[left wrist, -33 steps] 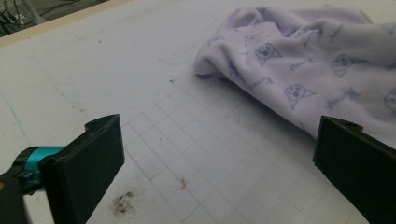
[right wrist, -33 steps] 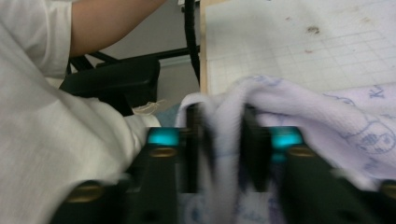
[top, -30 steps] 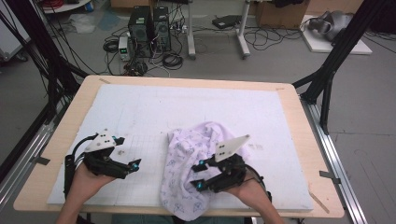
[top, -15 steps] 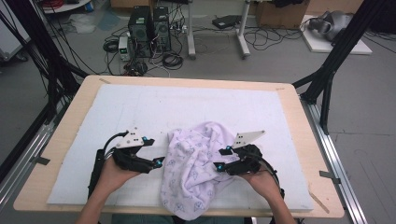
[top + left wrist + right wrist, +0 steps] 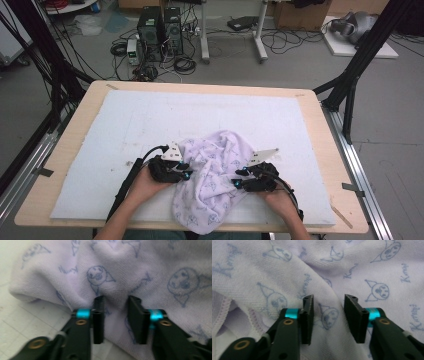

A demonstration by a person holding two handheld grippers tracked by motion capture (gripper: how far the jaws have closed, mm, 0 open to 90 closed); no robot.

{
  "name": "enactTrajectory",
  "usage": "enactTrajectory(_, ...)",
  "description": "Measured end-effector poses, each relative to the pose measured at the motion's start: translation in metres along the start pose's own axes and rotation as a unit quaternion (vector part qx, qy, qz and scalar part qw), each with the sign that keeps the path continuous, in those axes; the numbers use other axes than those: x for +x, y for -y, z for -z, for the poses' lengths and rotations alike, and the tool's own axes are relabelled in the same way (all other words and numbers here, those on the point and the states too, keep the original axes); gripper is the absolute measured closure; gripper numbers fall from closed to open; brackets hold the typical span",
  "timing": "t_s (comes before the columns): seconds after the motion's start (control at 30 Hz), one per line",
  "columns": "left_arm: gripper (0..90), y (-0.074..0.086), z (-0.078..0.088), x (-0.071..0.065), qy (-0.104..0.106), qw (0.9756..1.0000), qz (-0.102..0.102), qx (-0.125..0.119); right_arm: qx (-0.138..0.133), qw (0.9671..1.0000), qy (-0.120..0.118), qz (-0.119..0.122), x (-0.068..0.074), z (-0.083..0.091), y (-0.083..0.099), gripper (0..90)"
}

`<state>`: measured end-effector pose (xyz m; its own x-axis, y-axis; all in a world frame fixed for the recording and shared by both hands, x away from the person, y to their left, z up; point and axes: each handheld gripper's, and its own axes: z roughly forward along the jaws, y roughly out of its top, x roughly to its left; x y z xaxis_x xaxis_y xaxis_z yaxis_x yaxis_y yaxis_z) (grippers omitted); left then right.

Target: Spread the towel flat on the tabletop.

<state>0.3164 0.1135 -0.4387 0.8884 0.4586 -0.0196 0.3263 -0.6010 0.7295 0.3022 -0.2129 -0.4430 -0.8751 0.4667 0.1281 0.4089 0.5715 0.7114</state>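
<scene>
High view: crumpled lilac terry towel with blue cartoon print (image 5: 212,182) is lying bunched at the near edge of the white foam mat (image 5: 150,120), left gripper (image 5: 184,170) and right gripper (image 5: 238,178) flanking it; nothing flattened or folded yet.

Left gripper view: jaws have just been closing around a towel ridge, pads not clearly pressing.

Right gripper view: jaws closing too, fabric between, gap remaining. Nothing obstructing.
</scene>
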Motion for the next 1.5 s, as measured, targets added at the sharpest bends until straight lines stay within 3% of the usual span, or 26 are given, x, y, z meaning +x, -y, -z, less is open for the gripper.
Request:
enactTrajectory(0.1,85.9,0.000,0.002,-0.001,-0.004,0.9999,-0.010,0.004,0.003,0.9999,-0.003,0.010,0.001,0.000,-0.001,73.9)
enactTrajectory(0.2,87.9,0.001,0.010,-0.004,-0.014,0.9997,-0.018,0.010,0.005,0.9997,-0.011,0.019,0.000,-0.001,-0.003,81.3)
enactTrajectory(0.3,88.3,0.005,0.018,-0.006,-0.019,0.9996,-0.020,0.002,0.002,0.9997,-0.012,0.021,0.000,-0.001,-0.005,82.1)
enactTrajectory(0.4,88.4,0.015,0.040,-0.008,-0.031,0.9993,-0.012,-0.020,-0.014,0.9995,-0.012,0.026,0.002,0.004,-0.009,82.2)
enactTrajectory(0.43,88.4,0.015,0.040,-0.008,-0.031,0.9993,-0.012,-0.020,-0.014,0.9995,-0.012,0.026,0.002,0.004,-0.009,82.2)
enactTrajectory(0.47,88.5,0.020,0.052,-0.009,-0.041,0.9988,-0.013,-0.025,-0.022,0.9993,-0.013,0.029,0.003,0.007,-0.013,82.2)
enactTrajectory(0.5,88.5,0.020,0.052,-0.009,-0.041,0.9988,-0.013,-0.025,-0.022,0.9993,-0.013,0.029,0.003,0.007,-0.013,82.2)
enactTrajectory(0.53,88.5,0.025,0.067,-0.011,-0.046,0.9982,-0.008,-0.038,-0.024,0.9990,-0.016,0.033,0.006,0.010,-0.017,82.2)
enactTrajectory(0.57,88.5,0.025,0.067,-0.011,-0.046,0.9982,-0.008,-0.038,-0.024,0.9990,-0.016,0.033,0.006,0.010,-0.017,82.2)
enactTrajectory(0.6,88.5,0.030,0.081,-0.014,-0.051,0.9974,-0.005,-0.051,-0.030,0.9985,-0.022,0.039,0.010,0.011,-0.020,82.3)
enactTrajectory(0.63,88.5,0.030,0.081,-0.014,-0.051,0.9974,-0.005,-0.051,-0.031,0.9983,-0.025,0.043,0.012,0.012,-0.023,82.3)
enactTrajectory(0.73,88.5,0.035,0.104,-0.022,-0.063,0.9962,-0.011,-0.059,-0.034,0.9973,-0.037,0.053,0.020,0.013,-0.028,82.3)
enactTrajectory(0.97,88.4,0.047,0.126,-0.037,-0.052,0.9970,-0.016,-0.054,-0.033,0.9955,-0.067,0.058,0.035,0.016,-0.025,81.9)
enactTrajectory(1.0,87.6,0.050,0.128,-0.040,-0.043,0.9975,-0.017,-0.054,-0.038,0.9953,-0.075,0.050,0.035,0.019,-0.024,75.8)
enactTrajectory(1.03,84.7,0.050,0.128,-0.040,-0.043,0.9975,-0.017,-0.054,-0.038,0.9953,-0.075,0.050,0.035,0.019,-0.024,75.8)
enactTrajectory(1.07,74.1,0.049,0.128,-0.038,-0.038,0.9974,-0.010,-0.060,-0.050,0.9953,-0.070,0.045,0.031,0.025,-0.024,69.0)
enactTrajectory(1.13,63.2,0.046,0.128,-0.032,-0.041,0.9970,-0.003,-0.065,-0.058,0.9962,-0.055,0.035,0.024,0.031,-0.026,64.5)
enactTrajectory(1.23,56.1,0.041,0.127,-0.025,-0.041,0.9964,0.004,-0.074,-0.071,0.9967,-0.033,0.020,0.012,0.039,-0.027,60.5)
enactTrajectory(1.27,54.8,0.036,0.122,-0.016,-0.044,0.9960,0.008,-0.077,-0.070,0.9972,-0.021,0.017,0.007,0.042,-0.027,60.0)
enactTrajectory(1.33,54.4,0.033,0.118,-0.009,-0.045,0.9959,0.011,-0.077,-0.068,0.9974,-0.014,0.016,0.003,0.043,-0.028,59.4)
enactTrajectory(1.4,52.9,0.029,0.109,0.001,-0.047,0.9955,0.020,-0.080,-0.054,0.9983,0.022,0.002,-0.012,0.042,-0.025,56.1)
enactTrajectory(1.43,52.9,0.027,0.105,0.005,-0.048,0.9954,0.027,-0.079,-0.054,0.9983,0.022,0.002,-0.012,0.042,-0.025,56.1)
enactTrajectory(1.47,51.8,0.024,0.094,0.014,-0.060,0.9948,0.032,-0.077,-0.046,0.9981,0.037,-0.015,-0.021,0.038,-0.023,53.1)
enactTrajectory(1.5,50.0,0.024,0.094,0.014,-0.060,0.9948,0.032,-0.077,-0.046,0.9981,0.037,-0.015,-0.021,0.038,-0.023,53.1)
